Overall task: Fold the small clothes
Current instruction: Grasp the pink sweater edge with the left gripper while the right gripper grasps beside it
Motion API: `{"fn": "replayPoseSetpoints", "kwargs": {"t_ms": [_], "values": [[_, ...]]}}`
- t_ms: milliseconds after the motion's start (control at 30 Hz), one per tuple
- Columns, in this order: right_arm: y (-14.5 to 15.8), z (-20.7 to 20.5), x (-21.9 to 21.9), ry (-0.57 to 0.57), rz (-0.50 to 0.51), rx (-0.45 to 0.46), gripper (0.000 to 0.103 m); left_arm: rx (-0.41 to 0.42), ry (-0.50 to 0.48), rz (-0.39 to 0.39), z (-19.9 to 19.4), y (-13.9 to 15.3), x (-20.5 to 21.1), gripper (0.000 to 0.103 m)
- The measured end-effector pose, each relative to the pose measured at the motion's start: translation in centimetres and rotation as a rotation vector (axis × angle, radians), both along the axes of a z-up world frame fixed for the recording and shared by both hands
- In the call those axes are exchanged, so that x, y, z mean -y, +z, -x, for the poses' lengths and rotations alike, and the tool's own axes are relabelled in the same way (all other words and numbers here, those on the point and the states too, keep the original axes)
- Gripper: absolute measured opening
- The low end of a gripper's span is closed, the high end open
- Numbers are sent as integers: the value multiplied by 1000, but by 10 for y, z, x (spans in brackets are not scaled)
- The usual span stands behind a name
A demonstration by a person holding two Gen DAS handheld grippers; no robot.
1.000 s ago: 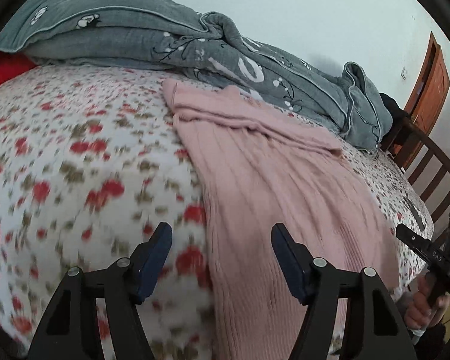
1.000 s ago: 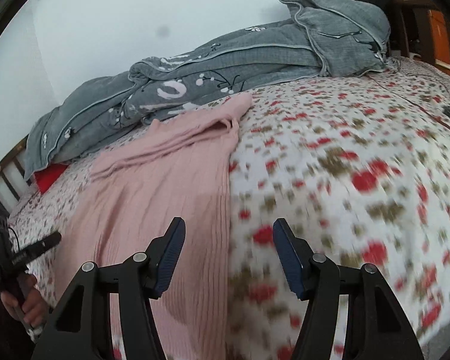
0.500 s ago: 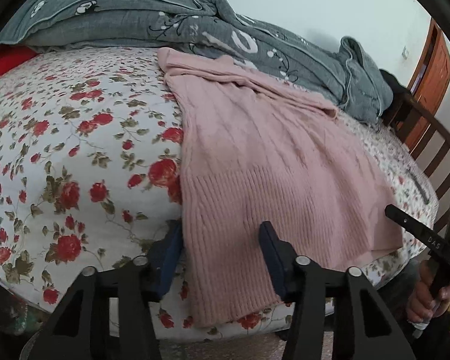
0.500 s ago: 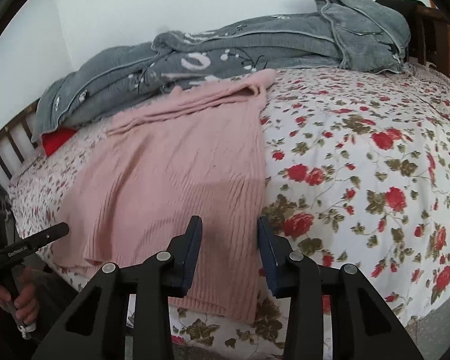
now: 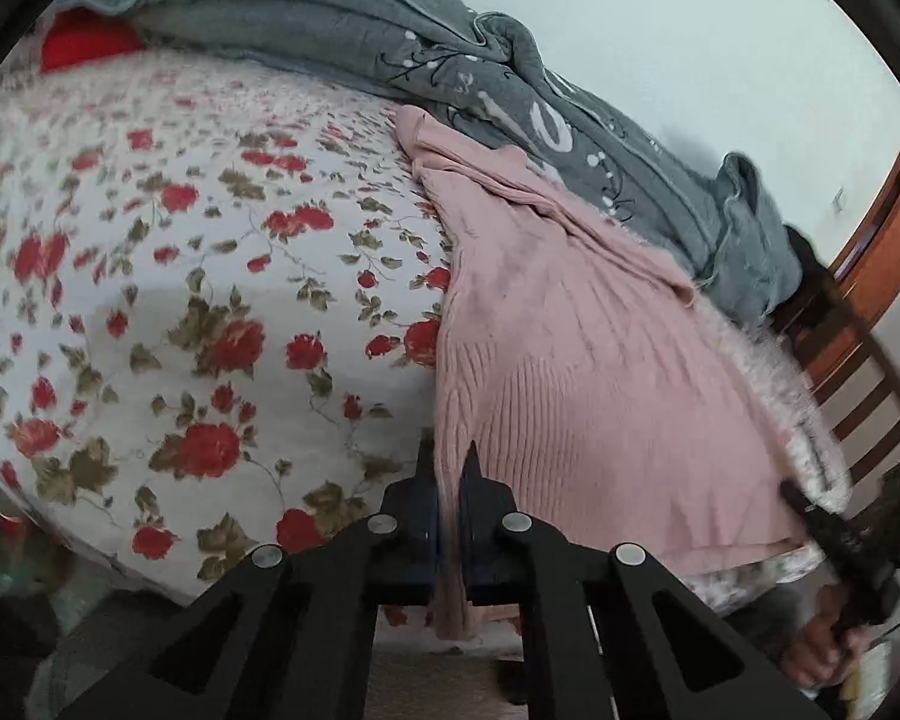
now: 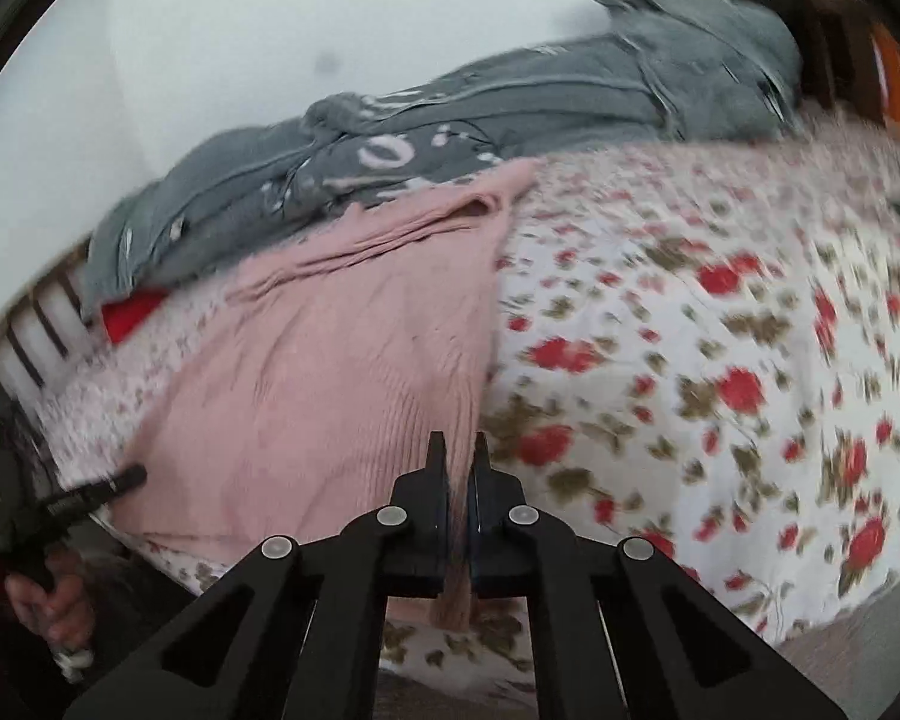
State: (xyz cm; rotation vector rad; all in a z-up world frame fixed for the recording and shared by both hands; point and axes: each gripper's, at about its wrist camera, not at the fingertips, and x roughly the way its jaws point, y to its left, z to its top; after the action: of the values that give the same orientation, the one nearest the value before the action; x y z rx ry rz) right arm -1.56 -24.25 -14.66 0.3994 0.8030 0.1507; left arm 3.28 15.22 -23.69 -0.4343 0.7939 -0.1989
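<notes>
A pink ribbed knit sweater (image 5: pixel 576 360) lies flat on the floral bedsheet (image 5: pixel 210 276), its hem hanging over the near edge of the bed. My left gripper (image 5: pixel 448 456) is shut on the hem's left corner, with pink fabric pinched between its pads. In the right wrist view the same pink sweater (image 6: pixel 342 384) fills the left half, and my right gripper (image 6: pixel 459 447) is shut on the hem's right corner. Each gripper shows in the other's view, held by a hand: the right gripper (image 5: pixel 840 534) at far right, the left gripper (image 6: pixel 60 510) at far left.
A crumpled grey blanket (image 5: pixel 510 84) runs along the wall behind the sweater, touching its top. A red pillow (image 5: pixel 84 45) peeks out at one end. A wooden slatted bed frame (image 5: pixel 870 396) and a brown door (image 5: pixel 888 228) stand past the other end.
Both grippers went from wide open to shut, each closing on a corner of the sweater's hem. Both cameras dropped toward the near bed edge, and the views are now blurred.
</notes>
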Motion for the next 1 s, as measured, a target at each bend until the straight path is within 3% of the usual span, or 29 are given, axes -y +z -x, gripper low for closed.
{"fn": "replayPoseSetpoints", "kwargs": {"t_ms": [133,300,367,433,567,633,700,767,833,933,1000], "values": [[-5,-6,-12,17,58,-39,5,-4,-23,-42,2,-1,10,7],[-12,-5,-15,33,61,-86,8,-76,-49,18,3,-13,12,9],[-16,-4,-12,29,27,-105,11,-75,-56,19,6,-14,13,13],[-19,-3,-11,20,15,-126,20,-64,-65,15,10,-13,15,20],[-25,-3,-19,49,24,-148,24,-33,-89,-47,13,-9,29,32],[-25,-4,-27,64,61,-139,22,-23,-77,-93,14,-7,35,27],[-22,-3,-35,85,113,-112,5,-22,-64,-104,14,-7,33,7],[-13,4,-36,64,163,-56,5,-10,-40,-60,17,-4,21,6],[-7,10,-28,44,139,-23,5,4,-18,-6,22,-3,8,6],[-14,6,-17,34,71,-74,5,-37,-10,77,19,-11,-5,7],[-18,2,-18,36,69,-98,5,-51,-13,61,16,-13,-2,7]]}}
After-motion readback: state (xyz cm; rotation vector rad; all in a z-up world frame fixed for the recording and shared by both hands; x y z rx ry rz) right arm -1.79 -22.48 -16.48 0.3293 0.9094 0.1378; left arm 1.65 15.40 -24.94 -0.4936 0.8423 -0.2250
